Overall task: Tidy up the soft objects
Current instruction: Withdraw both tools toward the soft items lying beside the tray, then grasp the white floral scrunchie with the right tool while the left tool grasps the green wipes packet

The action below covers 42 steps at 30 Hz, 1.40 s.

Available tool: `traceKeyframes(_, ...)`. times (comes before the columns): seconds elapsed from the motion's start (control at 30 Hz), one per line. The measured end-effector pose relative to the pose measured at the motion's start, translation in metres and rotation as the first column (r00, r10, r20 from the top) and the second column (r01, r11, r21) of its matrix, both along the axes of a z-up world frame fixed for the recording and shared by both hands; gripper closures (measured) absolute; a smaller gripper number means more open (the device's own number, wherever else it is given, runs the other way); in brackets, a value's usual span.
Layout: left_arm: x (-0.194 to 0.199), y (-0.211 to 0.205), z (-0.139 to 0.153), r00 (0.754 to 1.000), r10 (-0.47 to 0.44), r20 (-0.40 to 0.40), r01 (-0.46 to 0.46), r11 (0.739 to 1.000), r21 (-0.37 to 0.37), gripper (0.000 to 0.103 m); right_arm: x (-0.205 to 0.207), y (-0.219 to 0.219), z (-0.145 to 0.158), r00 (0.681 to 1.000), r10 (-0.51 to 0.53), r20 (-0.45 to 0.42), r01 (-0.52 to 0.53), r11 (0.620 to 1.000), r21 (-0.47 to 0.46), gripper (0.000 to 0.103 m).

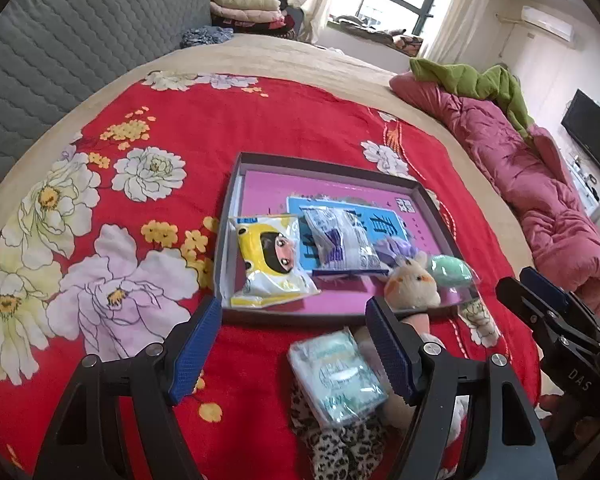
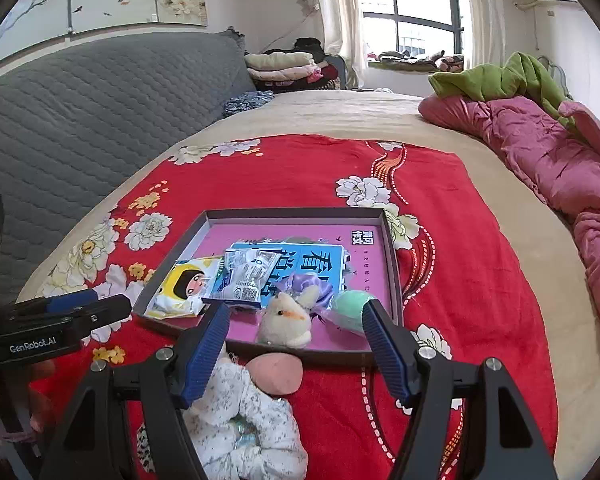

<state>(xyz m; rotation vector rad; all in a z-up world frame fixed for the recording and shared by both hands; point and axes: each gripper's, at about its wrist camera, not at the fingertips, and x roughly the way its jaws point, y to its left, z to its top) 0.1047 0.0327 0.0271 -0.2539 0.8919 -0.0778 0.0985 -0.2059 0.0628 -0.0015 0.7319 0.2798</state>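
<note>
Lying at six o'clock below the tray (image 1: 236, 184), the tissue pack (image 1: 336, 376) sits nearest the left gripper (image 1: 300, 344), long axis toward twelve; both grippers' jaws gape wide, empty.

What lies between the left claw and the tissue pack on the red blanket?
Nothing visible does. The left claw is open, and the tissue pack lies uncovered just below and between its fingers, resting on a leopard-print cloth. The grey tray lies beyond, past the pack.
</note>
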Motion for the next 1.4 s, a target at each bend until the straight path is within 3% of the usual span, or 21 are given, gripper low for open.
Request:
traceKeyframes(0.53, -0.026, -0.023, -0.003, 0.998, -0.041, -0.05, 0.043, 0.998, 0.041, 0.027, -0.051, 0.009, -0.016, 0.992, 0.126, -0.018, -0.126, 0.992, -0.014, 0.034)
traceKeyframes(0.83, -0.035, -0.038, -0.021, 0.992, -0.062, -0.111, 0.067, 0.997, 0.049, 0.027, -0.063, 0.008, -0.037, 0.982, 0.166, -0.087, -0.164, 0.986, 0.031, 0.034)
traceKeyframes(1.07, -0.036, -0.047, -0.033, 0.987, -0.066, -0.146, 0.074, 0.996, 0.049, 0.027, -0.069, 0.025, -0.055, 0.973, 0.205, -0.103, -0.21, 0.977, -0.033, 0.034)
traceKeyframes(1.4, -0.027, -0.062, -0.048, 0.981, -0.081, -0.177, 0.095, 0.993, 0.07, 0.027, -0.052, 0.002, -0.069, 0.982, 0.126, -0.138, -0.128, 0.992, -0.008, 0.034)
